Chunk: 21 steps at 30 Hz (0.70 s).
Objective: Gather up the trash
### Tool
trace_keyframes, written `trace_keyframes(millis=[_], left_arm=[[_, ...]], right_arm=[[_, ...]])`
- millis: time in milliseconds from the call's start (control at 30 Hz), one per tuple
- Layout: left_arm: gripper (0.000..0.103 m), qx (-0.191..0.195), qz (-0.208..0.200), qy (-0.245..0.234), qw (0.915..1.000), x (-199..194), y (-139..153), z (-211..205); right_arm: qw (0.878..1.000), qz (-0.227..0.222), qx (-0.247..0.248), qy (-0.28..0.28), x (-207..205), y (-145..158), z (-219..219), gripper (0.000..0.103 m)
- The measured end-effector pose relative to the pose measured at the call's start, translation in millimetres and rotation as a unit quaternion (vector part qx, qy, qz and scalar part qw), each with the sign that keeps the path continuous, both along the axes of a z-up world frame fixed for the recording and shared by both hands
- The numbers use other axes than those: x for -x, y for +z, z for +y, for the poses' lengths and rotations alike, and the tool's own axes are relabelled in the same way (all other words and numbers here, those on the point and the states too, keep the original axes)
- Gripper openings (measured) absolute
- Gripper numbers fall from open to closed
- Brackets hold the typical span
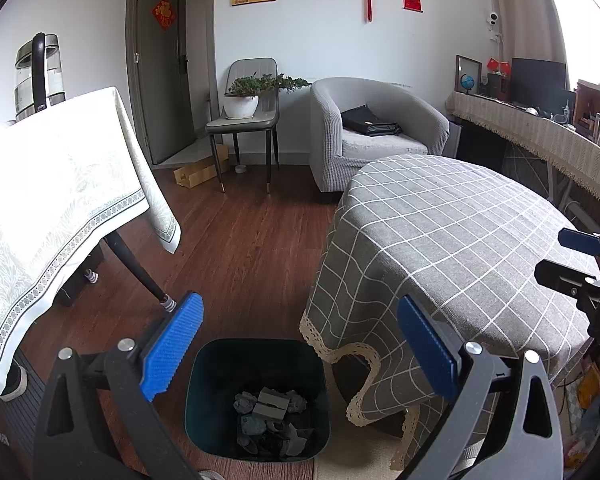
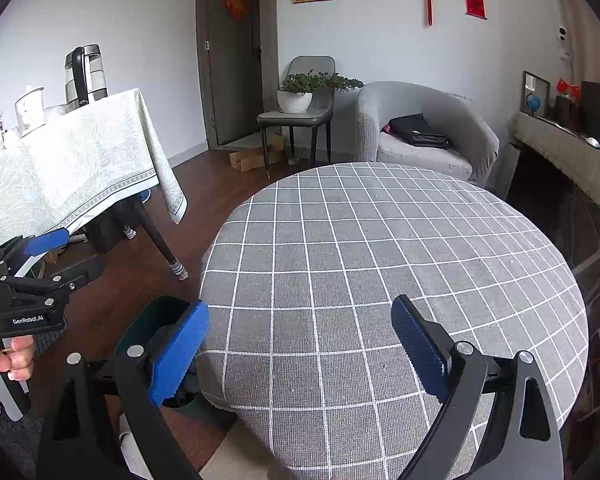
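A dark green trash bin (image 1: 256, 400) stands on the wooden floor beside the round table (image 1: 460, 248). It holds several grey crumpled scraps and dark pieces of trash (image 1: 270, 420). My left gripper (image 1: 300, 348) is open and empty, hovering above the bin. My right gripper (image 2: 300, 356) is open and empty above the grey checked tablecloth (image 2: 380, 264), near its front edge. The bin's rim (image 2: 148, 316) shows partly behind my right gripper's left finger. The left gripper (image 2: 56, 256) also shows at the left of the right wrist view, and the right gripper (image 1: 572, 256) at the right edge of the left wrist view.
A second table with a pale patterned cloth (image 1: 60, 184) stands at the left, with a kettle (image 1: 36, 76) on it. A grey armchair (image 1: 376, 132) with a black bag, a chair holding a potted plant (image 1: 244, 100), and a cardboard box (image 1: 196, 172) stand behind.
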<state>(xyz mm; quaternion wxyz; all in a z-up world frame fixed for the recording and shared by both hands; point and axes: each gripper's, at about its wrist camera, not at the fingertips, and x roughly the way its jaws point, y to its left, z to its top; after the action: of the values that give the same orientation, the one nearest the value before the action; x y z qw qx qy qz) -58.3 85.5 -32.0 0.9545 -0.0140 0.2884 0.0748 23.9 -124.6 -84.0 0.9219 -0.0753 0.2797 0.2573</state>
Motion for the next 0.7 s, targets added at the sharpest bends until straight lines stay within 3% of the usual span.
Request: trace_keyframes(millis=[700], left_arm=[[0.099,-0.001,0.004,0.002,1.0,-1.9,-0.9,-0.1]], right_arm=[[1.0,0.001,0.001,-0.001,0.0,-1.7,0.0,0.093]])
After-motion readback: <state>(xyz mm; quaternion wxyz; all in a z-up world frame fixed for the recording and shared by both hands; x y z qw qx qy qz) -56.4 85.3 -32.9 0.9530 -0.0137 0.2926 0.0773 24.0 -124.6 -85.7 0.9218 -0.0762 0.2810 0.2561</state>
